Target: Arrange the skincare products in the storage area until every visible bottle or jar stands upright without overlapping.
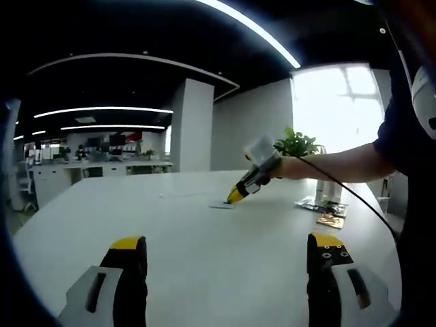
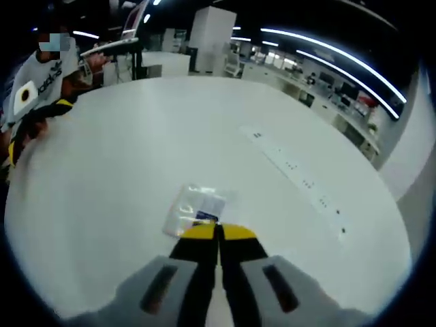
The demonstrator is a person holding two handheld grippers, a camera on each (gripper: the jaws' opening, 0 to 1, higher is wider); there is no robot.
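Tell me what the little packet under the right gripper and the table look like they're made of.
The packet looks like thin clear plastic film, glossy: it is see-through and crinkled, with a dark printed patch near the right gripper, whose jaws are closed at its edge. The table looks like smooth white laminate, matte with soft light reflections; the exact material is uncertain.

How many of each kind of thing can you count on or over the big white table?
Grippers: 2
Flat packets: 3
Plants: 1
Total: 6
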